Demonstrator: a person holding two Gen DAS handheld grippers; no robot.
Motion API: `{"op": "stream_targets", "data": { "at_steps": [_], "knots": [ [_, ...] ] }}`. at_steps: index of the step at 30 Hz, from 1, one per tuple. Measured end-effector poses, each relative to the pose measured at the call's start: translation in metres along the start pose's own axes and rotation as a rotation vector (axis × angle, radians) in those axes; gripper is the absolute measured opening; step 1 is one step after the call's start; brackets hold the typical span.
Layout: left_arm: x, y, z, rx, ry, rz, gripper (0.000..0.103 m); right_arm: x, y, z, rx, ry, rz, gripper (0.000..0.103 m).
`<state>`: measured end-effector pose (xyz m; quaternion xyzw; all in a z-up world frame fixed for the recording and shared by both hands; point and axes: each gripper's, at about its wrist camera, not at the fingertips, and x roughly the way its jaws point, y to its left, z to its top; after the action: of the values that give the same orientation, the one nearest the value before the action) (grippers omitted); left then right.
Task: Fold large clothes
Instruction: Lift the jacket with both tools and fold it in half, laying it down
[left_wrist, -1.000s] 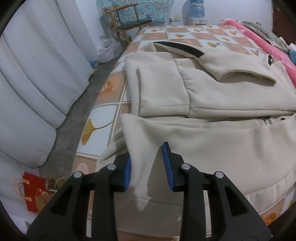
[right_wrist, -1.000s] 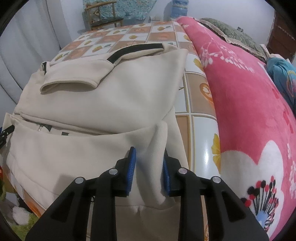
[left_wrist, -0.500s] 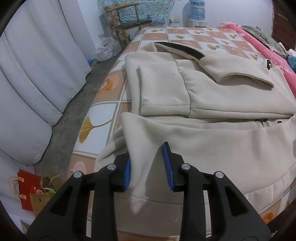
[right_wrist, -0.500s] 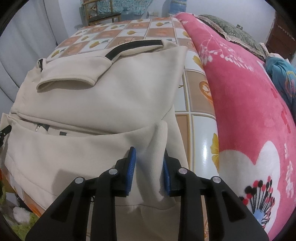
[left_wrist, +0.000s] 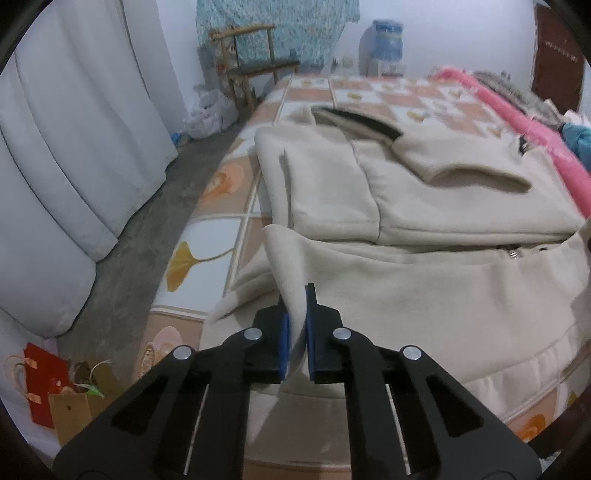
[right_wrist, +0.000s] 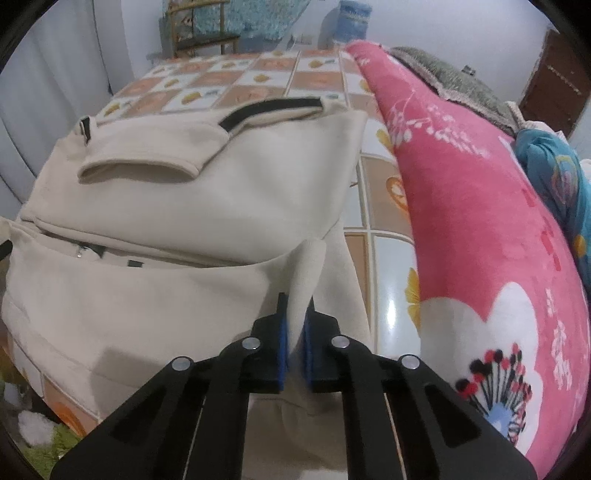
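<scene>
A: Left wrist view. Where's the beige jacket (left_wrist: 424, 206)?
B: Spread across the bed (left_wrist: 221, 236), its hem at the near edge. The left gripper (left_wrist: 296, 314) is clamped narrow on a raised fold at the hem's left corner.
A: Right wrist view?
B: The right gripper (right_wrist: 294, 325) pinches the hem's right corner, cloth pressed between blue pads (right_wrist: 282, 347). A pink blanket (right_wrist: 480, 240) lies along the bed's right side.

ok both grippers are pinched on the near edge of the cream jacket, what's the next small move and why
Probably lift both corners together and carry them toward the collar. The left gripper and right gripper each clamp the cream jacket, whose near half lies unfolded.
</scene>
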<state>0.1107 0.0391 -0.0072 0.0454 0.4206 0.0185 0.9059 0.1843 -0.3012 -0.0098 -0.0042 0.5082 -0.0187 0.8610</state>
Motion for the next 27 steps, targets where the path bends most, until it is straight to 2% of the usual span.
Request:
{"op": "stream_targets", "data": {
  "at_steps": [10, 15, 21, 24, 27],
  "knots": [
    [-0.082, 0.002, -0.018, 0.063, -0.241, -0.048, 0.006, -0.082, -0.003, -0.029, 0.068, -0.179, 0.002, 0.006],
    [-0.118, 0.007, -0.014, 0.048, -0.337, -0.069, 0.006, -0.117, -0.008, -0.029, 0.103, -0.265, 0.018, 0.006],
    [-0.126, 0.011, 0.02, 0.042, -0.402, -0.089, 0.005, -0.134, -0.015, 0.008, 0.106, -0.351, 0.033, 0.006],
    [-0.115, 0.014, 0.051, 0.041, -0.42, -0.094, 0.005, -0.129, -0.021, 0.033, 0.112, -0.373, 0.05, 0.006],
    [-0.099, 0.017, 0.088, 0.044, -0.44, -0.104, 0.005, -0.117, -0.027, 0.073, 0.097, -0.407, 0.051, 0.006]
  ]
}}
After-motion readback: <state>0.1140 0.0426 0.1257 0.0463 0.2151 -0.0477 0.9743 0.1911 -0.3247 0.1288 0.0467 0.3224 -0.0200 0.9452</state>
